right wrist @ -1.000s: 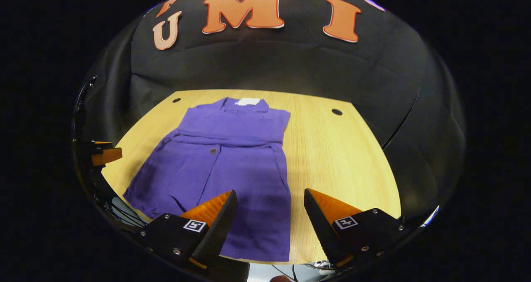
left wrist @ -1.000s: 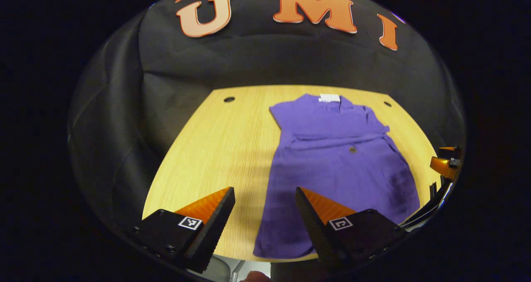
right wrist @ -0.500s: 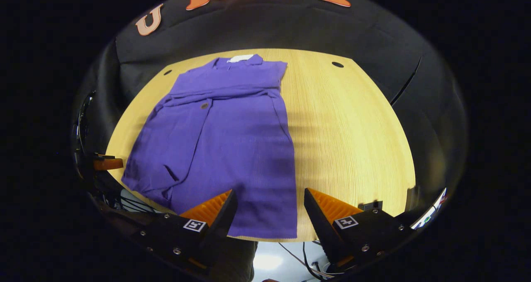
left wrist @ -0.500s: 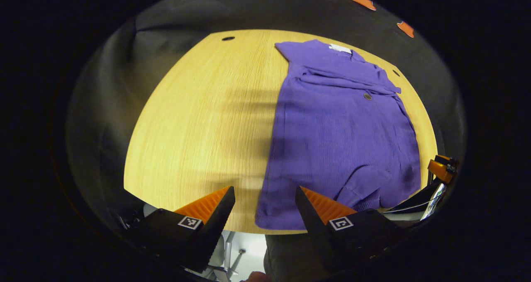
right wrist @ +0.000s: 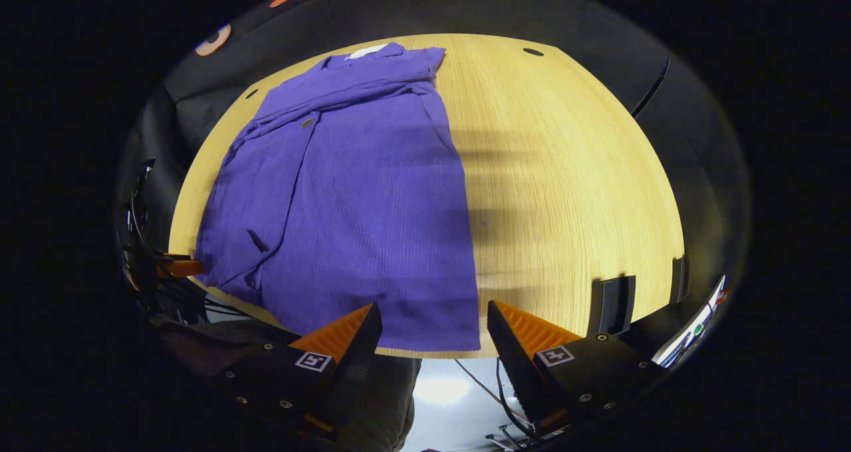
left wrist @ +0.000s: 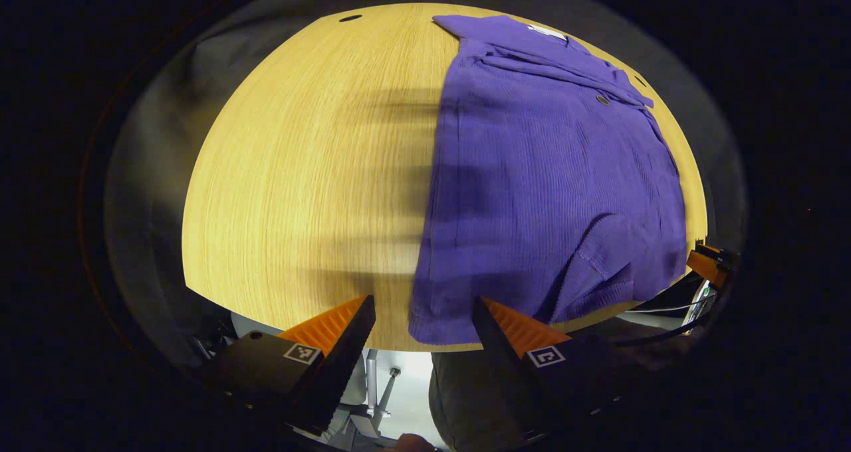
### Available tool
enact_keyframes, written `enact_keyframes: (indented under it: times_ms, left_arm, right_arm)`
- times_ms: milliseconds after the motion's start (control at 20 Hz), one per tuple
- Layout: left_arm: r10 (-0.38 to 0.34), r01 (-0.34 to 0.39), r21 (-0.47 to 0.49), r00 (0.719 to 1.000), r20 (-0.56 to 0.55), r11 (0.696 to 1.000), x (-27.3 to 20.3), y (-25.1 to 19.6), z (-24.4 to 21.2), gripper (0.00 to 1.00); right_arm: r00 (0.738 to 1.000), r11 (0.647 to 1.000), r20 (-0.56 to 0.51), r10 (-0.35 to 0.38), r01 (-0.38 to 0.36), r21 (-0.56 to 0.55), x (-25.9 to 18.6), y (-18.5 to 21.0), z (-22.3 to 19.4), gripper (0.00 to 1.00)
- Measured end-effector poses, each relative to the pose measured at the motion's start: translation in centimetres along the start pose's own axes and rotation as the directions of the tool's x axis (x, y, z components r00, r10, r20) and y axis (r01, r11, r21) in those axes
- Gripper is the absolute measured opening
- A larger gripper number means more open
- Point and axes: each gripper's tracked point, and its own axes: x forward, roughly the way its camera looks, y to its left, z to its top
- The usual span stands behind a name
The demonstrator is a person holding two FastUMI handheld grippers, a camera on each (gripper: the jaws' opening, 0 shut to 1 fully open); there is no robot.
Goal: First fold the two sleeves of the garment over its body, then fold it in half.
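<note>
The purple garment (left wrist: 545, 173) lies flat on the worktop (left wrist: 299, 173), long axis from 12 to 6 o'clock. Left tongs (left wrist: 423, 319) and right tongs (right wrist: 433, 326) hang apart, empty, each over a hem corner.

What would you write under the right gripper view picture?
Open hand-held gripper hovers over a purple garment's near hem on a wooden table.

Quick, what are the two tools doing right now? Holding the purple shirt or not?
Left tool: open, holding nothing, over the purple shirt's near hem.
Right tool: open, holding nothing, at the same hem.
</note>
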Motion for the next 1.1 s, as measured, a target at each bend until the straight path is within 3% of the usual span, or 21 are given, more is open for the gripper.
enact_keyframes:
  times_ms: [250,500,600,700,800,900,950,1000,1050,1100]
  left_arm:
    - [0.002,-0.002,0.011,1.0,-0.025,1.0,-0.1,-0.2,3.6,0.96]
    - [0.0,0.003,0.04,0.998,-0.057,0.999,0.4,-1.1,5.0,0.96]
    - [-0.001,0.004,0.041,0.997,-0.082,0.999,1.1,-1.9,5.1,0.97]
    - [-0.005,0.009,0.032,0.993,-0.115,0.999,2.3,-2.6,5.5,0.84]
    - [-0.017,0.02,0.025,0.99,-0.141,0.999,3.3,-3.4,5.7,0.69]
    - [-0.054,0.053,-0.005,0.987,-0.149,0.999,4.5,-5.0,6.4,0.48]
    - [-0.062,0.059,-0.02,0.986,-0.154,0.998,5.1,-5.1,6.5,0.26]
    - [-0.075,0.072,-0.029,0.984,-0.159,0.997,5.2,-4.5,6.6,0.2]
    - [-0.089,0.083,-0.045,0.982,-0.166,0.996,5.5,-4.0,6.8,0.2]
    - [-0.11,0.094,-0.091,0.977,-0.182,0.991,5.7,-3.2,6.3,0.2]
  right_arm:
    - [0.998,0.999,-0.032,-0.048,0.048,-0.017,0.8,-1.1,-1.1,0.95]
    - [0.993,0.999,-0.121,0.0,0.005,0.043,1.6,-0.1,-3.3,0.95]
    - [0.99,0.999,-0.136,-0.028,0.031,0.02,1.6,-0.5,-3.4,0.94]
    - [0.985,1.0,-0.174,-0.024,0.023,-0.006,1.8,-0.1,-3.9,0.89]
    - [0.982,1.0,-0.189,-0.006,0.002,-0.018,1.7,0.7,-3.9,0.81]
    - [0.98,1.0,-0.196,0.02,-0.019,0.008,1.8,1.4,-3.9,0.56]
    - [0.979,0.999,-0.2,0.033,-0.028,0.023,1.7,1.7,-3.7,0.37]
    - [0.979,0.998,-0.199,0.048,-0.039,0.048,1.7,1.9,-3.6,0.3]
    - [0.978,0.996,-0.199,0.058,-0.044,0.074,1.7,1.9,-3.4,0.19]
    - [0.977,0.994,-0.203,0.072,-0.054,0.096,1.9,2.0,-3.4,0.15]
